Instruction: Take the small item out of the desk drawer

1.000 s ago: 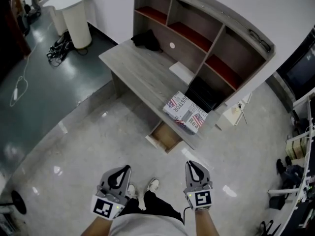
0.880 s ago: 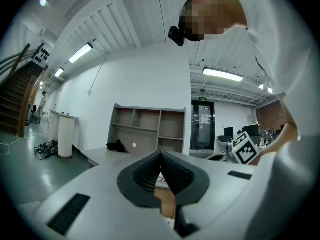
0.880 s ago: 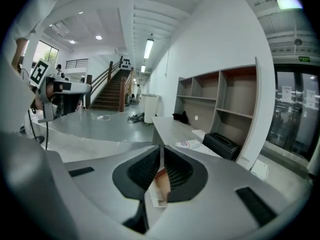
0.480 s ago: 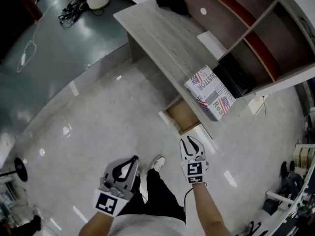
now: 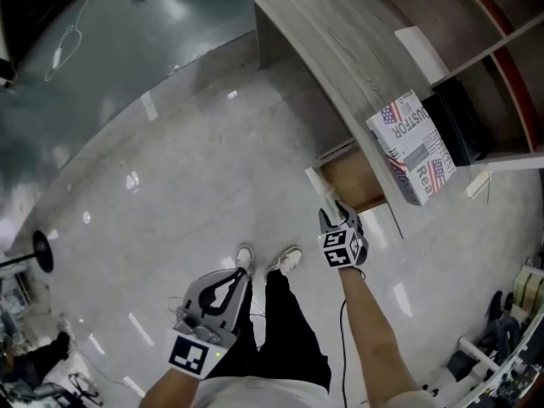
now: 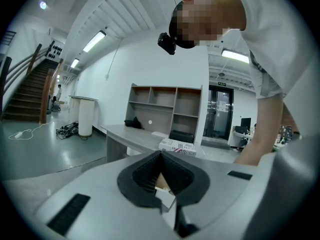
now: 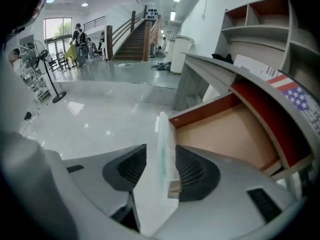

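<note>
Desk drawer (image 5: 355, 179) open toward person (image 5: 285, 334)

Bright ceiling strip lights (image 6: 94, 41) throw white glare spots on the glossy pale grey floor (image 5: 195, 143), and both my gripper views bend and darken at their edges.

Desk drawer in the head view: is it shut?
No, the drawer stands pulled out from under the desk, its wooden bottom showing.
</note>
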`<state>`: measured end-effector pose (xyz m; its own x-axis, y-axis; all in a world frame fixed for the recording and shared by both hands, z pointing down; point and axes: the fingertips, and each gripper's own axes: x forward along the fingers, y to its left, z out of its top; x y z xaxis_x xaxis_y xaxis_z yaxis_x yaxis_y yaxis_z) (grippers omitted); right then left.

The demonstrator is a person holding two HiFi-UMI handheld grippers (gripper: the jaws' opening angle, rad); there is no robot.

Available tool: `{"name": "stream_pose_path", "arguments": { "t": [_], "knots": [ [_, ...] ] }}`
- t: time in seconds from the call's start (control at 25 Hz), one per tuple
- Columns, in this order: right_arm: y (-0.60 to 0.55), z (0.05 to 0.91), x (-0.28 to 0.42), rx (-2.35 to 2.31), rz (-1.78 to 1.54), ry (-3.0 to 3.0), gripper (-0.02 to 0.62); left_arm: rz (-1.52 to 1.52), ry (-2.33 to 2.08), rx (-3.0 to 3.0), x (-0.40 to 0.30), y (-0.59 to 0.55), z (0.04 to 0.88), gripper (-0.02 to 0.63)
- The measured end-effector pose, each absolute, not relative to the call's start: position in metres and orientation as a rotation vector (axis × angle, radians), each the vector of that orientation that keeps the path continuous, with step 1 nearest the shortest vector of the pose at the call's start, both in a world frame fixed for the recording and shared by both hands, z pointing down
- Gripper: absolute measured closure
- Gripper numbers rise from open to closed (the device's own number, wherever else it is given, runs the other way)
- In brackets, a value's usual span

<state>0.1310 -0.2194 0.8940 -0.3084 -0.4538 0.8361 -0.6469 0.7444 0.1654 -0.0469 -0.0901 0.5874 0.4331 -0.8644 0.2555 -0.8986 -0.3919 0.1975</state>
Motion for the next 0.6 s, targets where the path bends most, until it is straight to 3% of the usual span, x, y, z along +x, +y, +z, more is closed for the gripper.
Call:
{"name": "stream_pose_path", "arguments": {
  "t": [0.36, 0.48, 0.6],
  "knots": [
    [-0.227, 0.925, 0.127, 0.789, 0.311, -1.921, 0.377, 0.155, -1.509, 2.351, -0.048, -0.091, 0.606, 0.589],
    [-0.228, 0.920, 0.128, 0.792, 0.294, -1.924, 0.519, 0.142, -1.506, 2.362, -0.048, -0.095, 0.602, 0.589],
    [-0.228, 0.915, 0.128, 0.806, 0.293, -1.925, 0.552, 0.133, -1.514, 2.364, -0.054, -0.094, 0.601, 0.589]
  ]
}}
